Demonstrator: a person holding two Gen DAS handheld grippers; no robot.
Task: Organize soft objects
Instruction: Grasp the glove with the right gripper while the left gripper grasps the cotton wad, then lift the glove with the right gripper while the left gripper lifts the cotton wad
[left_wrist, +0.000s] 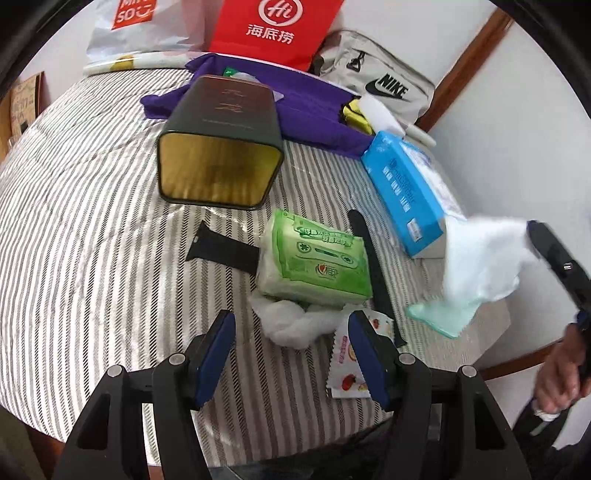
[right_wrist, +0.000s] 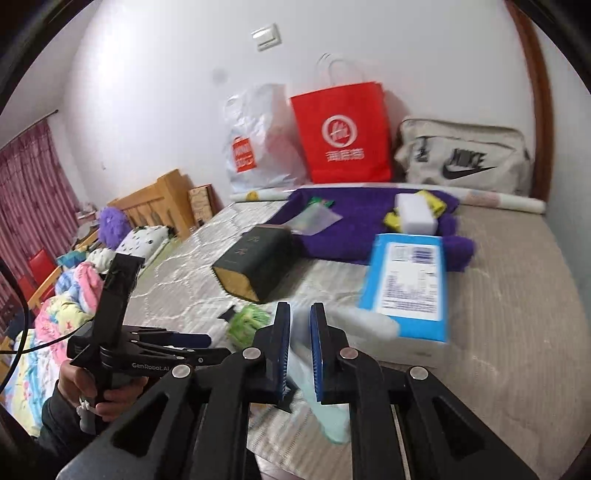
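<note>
My left gripper (left_wrist: 291, 325) is open and empty, low over the striped cloth, just short of a white cotton wad (left_wrist: 291, 325) and a green tissue pack (left_wrist: 317, 258). My right gripper (right_wrist: 300, 332) is shut on a clear bag of white cotton (left_wrist: 484, 258) with a pale green bottom edge (right_wrist: 332, 417), held above the surface at the right. A dark tin (left_wrist: 221, 147) lies on its side with its gold inside facing me. A blue tissue box (left_wrist: 402, 192) lies to its right.
A purple cloth (left_wrist: 314, 107) with a white sponge (right_wrist: 415, 212) and yellow packet lies at the back. A red paper bag (right_wrist: 343, 133), a white plastic bag (right_wrist: 255, 140) and a Nike bag (right_wrist: 461, 158) stand against the wall. A black strap (left_wrist: 373, 266) and a fruit-print sachet (left_wrist: 345, 369) lie near me.
</note>
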